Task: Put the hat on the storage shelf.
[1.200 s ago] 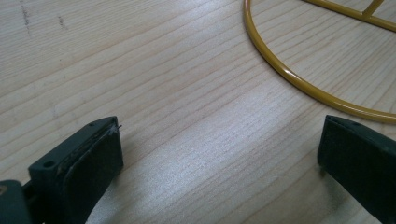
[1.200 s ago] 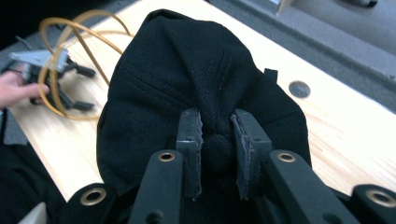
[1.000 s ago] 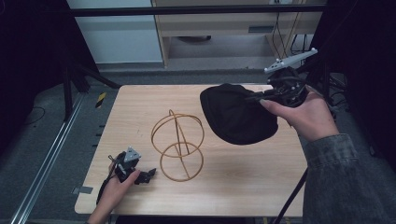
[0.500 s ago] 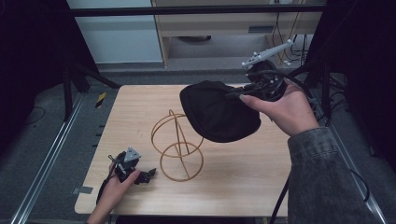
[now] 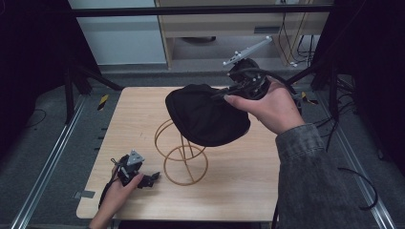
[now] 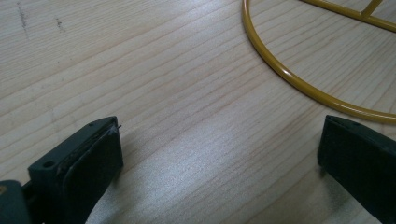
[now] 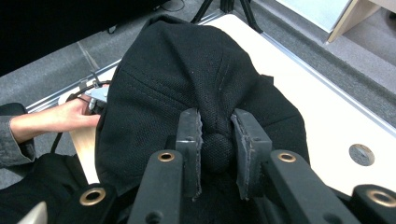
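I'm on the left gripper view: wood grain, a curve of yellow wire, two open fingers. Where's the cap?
Observer: The black cap hangs in the air above the yellow wire stand, carried by the right gripper.
Operator: What part has it got hold of?
Observer: The fingers pinch the small button on the cap's crown.
Operator: And my gripper?
Observer: The left gripper lies on the table just left of the stand's base ring, not touching it.
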Demonstrator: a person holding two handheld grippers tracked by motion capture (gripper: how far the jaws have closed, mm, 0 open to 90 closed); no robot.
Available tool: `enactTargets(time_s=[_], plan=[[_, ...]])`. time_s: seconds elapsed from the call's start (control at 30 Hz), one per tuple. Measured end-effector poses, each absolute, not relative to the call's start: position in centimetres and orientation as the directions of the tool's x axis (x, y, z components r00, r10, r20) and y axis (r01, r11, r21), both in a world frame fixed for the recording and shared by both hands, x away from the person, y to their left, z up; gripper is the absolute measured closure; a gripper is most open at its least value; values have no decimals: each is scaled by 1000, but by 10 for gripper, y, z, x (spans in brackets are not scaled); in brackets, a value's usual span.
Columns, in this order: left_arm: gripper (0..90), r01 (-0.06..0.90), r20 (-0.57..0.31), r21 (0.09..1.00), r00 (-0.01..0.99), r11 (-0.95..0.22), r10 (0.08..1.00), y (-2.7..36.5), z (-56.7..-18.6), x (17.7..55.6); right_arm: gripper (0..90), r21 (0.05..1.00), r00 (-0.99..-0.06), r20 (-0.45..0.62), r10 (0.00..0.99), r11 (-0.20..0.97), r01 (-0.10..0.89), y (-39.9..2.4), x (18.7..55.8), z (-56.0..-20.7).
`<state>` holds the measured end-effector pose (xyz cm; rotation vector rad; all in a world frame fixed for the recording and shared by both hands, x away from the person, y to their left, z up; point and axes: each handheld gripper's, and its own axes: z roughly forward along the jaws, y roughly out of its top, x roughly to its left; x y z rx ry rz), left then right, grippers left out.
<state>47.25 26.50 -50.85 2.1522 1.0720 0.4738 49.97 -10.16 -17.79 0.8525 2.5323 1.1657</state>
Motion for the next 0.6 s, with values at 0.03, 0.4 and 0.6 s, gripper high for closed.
enactTargets(time_s=[0.03, 0.4, 0.6], plan=[[0, 557, 22, 710, 594, -431, 804, 265, -508, 472, 740, 748, -806, 38, 591, 518, 415, -99, 500, -178], [0, 559, 22, 708, 594, -433, 804, 265, -508, 472, 740, 721, -826, 30, 563, 560, 407, -66, 506, -179], [0, 557, 24, 707, 596, -435, 803, 265, -508, 472, 740, 694, -830, 3, 558, 596, 404, -48, 510, -178]])
